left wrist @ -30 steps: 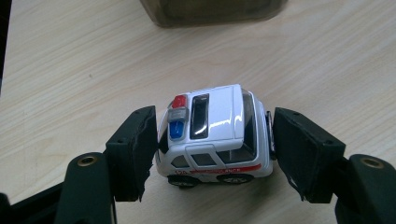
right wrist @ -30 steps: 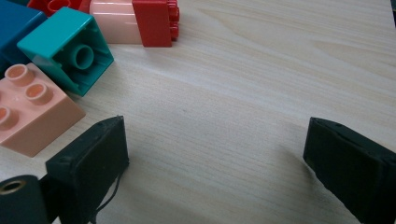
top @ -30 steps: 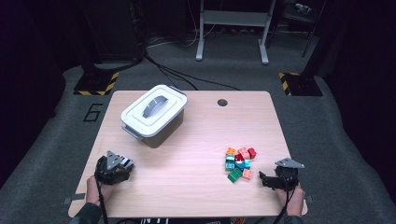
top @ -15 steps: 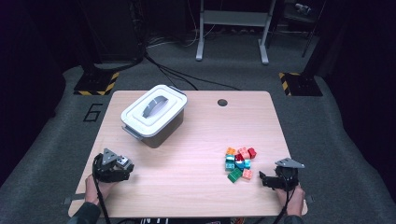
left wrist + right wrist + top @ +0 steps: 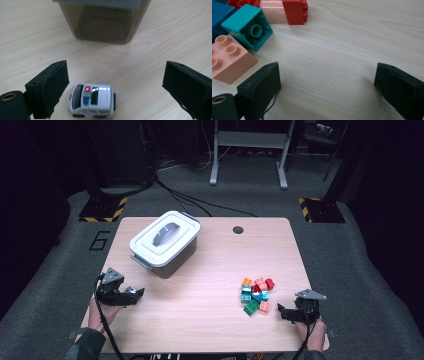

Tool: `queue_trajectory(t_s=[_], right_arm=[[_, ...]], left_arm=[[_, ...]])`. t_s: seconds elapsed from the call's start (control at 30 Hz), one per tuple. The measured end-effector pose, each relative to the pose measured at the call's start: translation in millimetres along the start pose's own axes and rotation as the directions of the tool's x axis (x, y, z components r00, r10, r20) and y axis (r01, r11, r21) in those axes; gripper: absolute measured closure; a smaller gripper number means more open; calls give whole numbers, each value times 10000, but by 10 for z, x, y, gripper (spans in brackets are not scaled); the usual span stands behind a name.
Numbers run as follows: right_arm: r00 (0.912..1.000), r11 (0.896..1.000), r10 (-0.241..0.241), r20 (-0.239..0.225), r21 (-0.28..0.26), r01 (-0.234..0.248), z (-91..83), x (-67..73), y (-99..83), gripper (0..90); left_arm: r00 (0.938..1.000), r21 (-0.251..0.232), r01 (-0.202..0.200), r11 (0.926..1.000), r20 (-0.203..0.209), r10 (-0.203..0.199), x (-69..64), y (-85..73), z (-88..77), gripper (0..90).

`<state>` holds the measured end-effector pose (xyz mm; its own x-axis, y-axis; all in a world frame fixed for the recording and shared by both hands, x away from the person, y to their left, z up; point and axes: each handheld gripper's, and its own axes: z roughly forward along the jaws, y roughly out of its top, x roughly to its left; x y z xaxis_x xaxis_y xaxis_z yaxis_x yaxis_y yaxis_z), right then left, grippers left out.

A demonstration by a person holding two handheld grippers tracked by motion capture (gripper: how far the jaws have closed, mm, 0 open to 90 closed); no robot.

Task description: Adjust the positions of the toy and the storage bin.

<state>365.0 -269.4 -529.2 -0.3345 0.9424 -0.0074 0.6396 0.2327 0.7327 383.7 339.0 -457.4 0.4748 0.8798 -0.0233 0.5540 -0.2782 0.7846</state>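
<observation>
Your left gripper (image 5: pixel 115 82) jaws have just been opening and stand wide; toy police car (image 5: pixel 91 100) sits between them, nearer the left jaw, untouched.

We see a white toy police car (image 5: pixel 91 100) with dark windows and a red-and-blue roof light on the pale wood-grain table (image 5: pixel 215 320). The storage box (image 5: pixel 165 245) is smoky grey under a white lid with a grey handle. Our building bricks (image 5: pixel 256 295) are red, orange, pink, teal, blue and green.
</observation>
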Motion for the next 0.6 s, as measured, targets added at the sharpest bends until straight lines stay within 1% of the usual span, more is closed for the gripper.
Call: queue_trajectory(t_s=[0.03, 0.07, 0.13, 0.17, 0.2, 0.23, 0.33, 0.37, 0.4, 0.43, 0.47, 0.53, 0.57, 0.6], right_arm=[[10000, 10000, 21, 0, 5, -21, 0, 1, 0, 58], [10000, 10000, 12, 3, 0, -12, 0, 1, 0, 58], [10000, 10000, 21, 0, 3, -21, 0, 1, 0, 59], [10000, 10000, -35, -12, -2, 35, 2, -7, 1, 59], [10000, 10000, -28, -15, -16, 28, 4, -8, 1, 58], [10000, 10000, -31, -19, -13, 31, 4, -9, 1, 58], [10000, 10000, 6, -34, 17, -6, 3, -9, 1, 58], [10000, 10000, 8, -30, 11, -8, 3, -8, 1, 58], [10000, 10000, 4, -32, 14, -4, 3, -9, 1, 58], [10000, 10000, 8, -33, 12, -8, 3, -9, 1, 58], [10000, 10000, 8, -33, 12, -8, 3, -9, 1, 58], [10000, 10000, 12, -36, 22, -12, 3, -10, 1, 58], [10000, 10000, 12, -40, 20, -12, 3, -10, 1, 58], [10000, 10000, 12, -40, 20, -12, 3, -10, 1, 58]], left_arm=[[9999, 52, -82, 10000, 84, 81, 4, 53, -8, 59], [9999, 5, -92, 10000, 112, 92, 3, 84, -11, 51], [9997, -74, -223, 9997, 124, 224, -4, 170, -22, 46], [9993, -186, -347, 9992, 93, 349, -7, 263, -35, 42], [9993, -186, -347, 9992, 93, 349, -7, 263, -35, 39], [9991, -191, -381, 9991, 161, 384, -8, 311, -40, 39], [9983, -294, -570, 9979, 137, 574, -15, 461, -34, 33], [9975, -337, -674, 9972, 178, 680, -17, 559, -26, 28], [9975, -337, -674, 9972, 178, 680, -17, 559, -26, 27], [9968, -383, -743, 9965, 265, 754, -16, 654, -17, 24], [9968, -383, -743, 9965, 265, 754, -16, 654, -17, 23], [9963, -483, -807, 9956, 241, 820, -20, 743, 1, 22], [9958, -514, -850, 9951, 301, 866, -17, 830, 16, 21], [9958, -514, -850, 9951, 301, 866, -17, 830, 16, 21]])
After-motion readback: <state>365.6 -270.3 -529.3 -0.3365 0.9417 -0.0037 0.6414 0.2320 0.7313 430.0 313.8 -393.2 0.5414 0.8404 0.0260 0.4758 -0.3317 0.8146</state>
